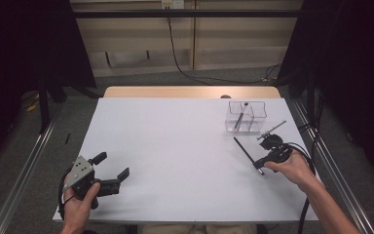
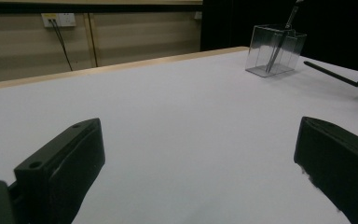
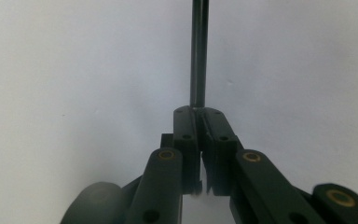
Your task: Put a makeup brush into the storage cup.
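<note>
right gripper (image 1: 262, 163) clamping pen (image 1: 245, 150) near box (image 1: 246, 117) | one pen (image 1: 239, 118) sitting inside already | left gripper (image 1: 112, 173) idling open

The white desk (image 1: 175, 156) is evenly and brightly lit from overhead, with only faint, soft shadows. In the high view the corners at 10 and 2 o'clock sink into near black. The left gripper view blurs its near fingers (image 2: 60, 168) at 7 and 4 o'clock. The right gripper view is soft and washed pale, its edges smeared.
</note>
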A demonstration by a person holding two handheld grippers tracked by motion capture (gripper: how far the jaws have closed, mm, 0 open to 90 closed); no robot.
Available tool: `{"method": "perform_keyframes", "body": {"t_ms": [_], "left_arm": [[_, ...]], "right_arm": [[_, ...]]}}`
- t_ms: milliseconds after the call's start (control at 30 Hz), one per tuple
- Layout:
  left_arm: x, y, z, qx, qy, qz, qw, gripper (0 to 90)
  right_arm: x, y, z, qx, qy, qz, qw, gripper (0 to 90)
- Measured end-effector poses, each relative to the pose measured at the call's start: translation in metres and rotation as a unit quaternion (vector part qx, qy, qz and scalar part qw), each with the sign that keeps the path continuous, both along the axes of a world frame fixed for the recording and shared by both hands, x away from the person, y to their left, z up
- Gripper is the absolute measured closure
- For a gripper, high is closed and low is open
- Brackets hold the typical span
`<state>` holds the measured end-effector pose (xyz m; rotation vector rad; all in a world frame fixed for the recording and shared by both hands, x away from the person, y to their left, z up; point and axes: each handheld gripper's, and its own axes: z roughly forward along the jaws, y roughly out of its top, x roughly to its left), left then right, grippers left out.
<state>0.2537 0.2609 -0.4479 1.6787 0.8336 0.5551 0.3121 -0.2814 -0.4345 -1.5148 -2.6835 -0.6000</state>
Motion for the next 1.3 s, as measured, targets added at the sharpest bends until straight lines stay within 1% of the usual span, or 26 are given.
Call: {"method": "perform_keyframes", "body": {"t_ms": [33, 100, 133, 200, 267, 333, 400, 467, 500, 567, 667, 733, 833, 867, 900, 933, 967, 1000, 1033, 1067, 1100, 1167, 1267, 1300], "left_arm": [[0.0, 0.0, 0.0, -0.001, 0.0, 0.0, 1.0, 1.8], [0.001, 0.001, 0.0, 0.0, 0.001, 0.001, 1.0, 1.8], [0.0, 0.001, 0.0, -0.001, 0.0, 0.001, 1.0, 1.8], [0.0, 0.001, 0.0, -0.002, -0.001, 0.0, 1.0, 1.8], [0.0, 0.001, 0.0, -0.005, 0.0, 0.002, 1.0, 1.8], [0.0, 0.001, 0.0, -0.005, 0.001, 0.003, 1.0, 1.8], [0.0, 0.001, 0.0, -0.005, 0.001, 0.004, 1.0, 1.8], [0.0, 0.001, 0.0, -0.005, 0.001, 0.004, 1.0, 1.8], [0.0, 0.001, 0.0, -0.006, 0.002, 0.004, 1.0, 1.8], [0.0, 0.001, 0.0, -0.006, 0.001, 0.004, 1.0, 1.8], [0.0, 0.001, 0.0, -0.006, 0.001, 0.004, 1.0, 1.8], [0.0, 0.001, 0.0, -0.005, 0.0, 0.003, 1.0, 1.8], [0.0, 0.001, 0.0, -0.005, 0.0, 0.003, 1.0, 1.8], [0.0, 0.001, 0.0, -0.005, -0.001, 0.004, 1.0, 1.8], [0.0, 0.001, 0.0, -0.005, 0.0, 0.004, 1.0, 1.8], [0.0, 0.001, 0.0, -0.005, 0.0, 0.004, 1.0, 1.8], [0.0, 0.001, 0.0, -0.004, 0.0, 0.003, 1.0, 1.8], [0.0, 0.001, 0.0, -0.004, -0.001, 0.003, 1.0, 1.8], [0.0, 0.001, 0.0, -0.004, -0.001, 0.002, 1.0, 1.8], [0.0, 0.001, 0.0, -0.004, -0.001, 0.003, 1.0, 1.8], [0.0, 0.001, 0.0, -0.004, -0.001, 0.003, 1.0, 1.8], [0.0, 0.001, 0.0, -0.006, 0.002, 0.004, 1.0, 1.8], [-0.001, 0.001, 0.0, -0.007, 0.001, 0.002, 1.0, 1.8], [-0.001, 0.001, 0.0, -0.007, 0.0, 0.002, 1.0, 1.8]], "right_arm": [[-0.002, -0.001, 0.001, 0.009, -0.001, 0.004, 0.9999, 84.7], [-0.004, -0.003, 0.004, 0.019, -0.014, 0.002, 0.9997, 84.7], [-0.006, -0.003, 0.005, 0.024, -0.019, 0.005, 0.9995, 84.7], [-0.008, -0.004, 0.006, 0.038, -0.034, 0.003, 0.9987, 84.7], [-0.009, -0.005, 0.006, 0.044, -0.044, 0.008, 0.9981, 84.7], [-0.011, -0.004, 0.006, 0.057, -0.053, 0.017, 0.9968, 84.7], [-0.013, -0.004, 0.006, 0.061, -0.064, 0.019, 0.9959, 84.7], [-0.014, -0.004, 0.007, 0.072, -0.083, 0.022, 0.9937, 84.7], [-0.014, -0.004, 0.007, 0.075, -0.086, 0.02, 0.9933, 84.7], [-0.015, -0.004, 0.007, 0.083, -0.101, 0.019, 0.9913, 84.7], [-0.017, -0.007, 0.009, 0.094, -0.128, 0.014, 0.9873, 84.7], [-0.019, -0.009, 0.011, 0.109, -0.149, 0.011, 0.9827, 84.7], [-0.022, -0.012, 0.015, 0.13, -0.184, 0.011, 0.9741, 84.7], [-0.023, -0.012, 0.016, 0.137, -0.191, 0.012, 0.9719, 84.7], [-0.024, -0.012, 0.016, 0.139, -0.204, 0.009, 0.9691, 84.7], [-0.025, -0.013, 0.017, 0.147, -0.219, 0.008, 0.9645, 84.7], [-0.027, -0.013, 0.018, 0.154, -0.229, 0.007, 0.961, 84.7], [-0.028, -0.013, 0.019, 0.157, -0.24, 0.008, 0.9579, 84.7], [-0.028, -0.013, 0.02, 0.164, -0.249, 0.005, 0.9544, 84.7], [-0.029, -0.013, 0.02, 0.165, -0.257, 0.004, 0.952, 84.7], [-0.03, -0.013, 0.021, 0.171, -0.266, 0.0, 0.9486, 84.7], [-0.031, -0.013, 0.02, 0.173, -0.274, 0.0, 0.9459, 84.7], [-0.031, -0.012, 0.019, 0.181, -0.275, 0.003, 0.9442, 84.7], [-0.032, -0.012, 0.019, 0.186, -0.277, 0.003, 0.9429, 84.7]]}}
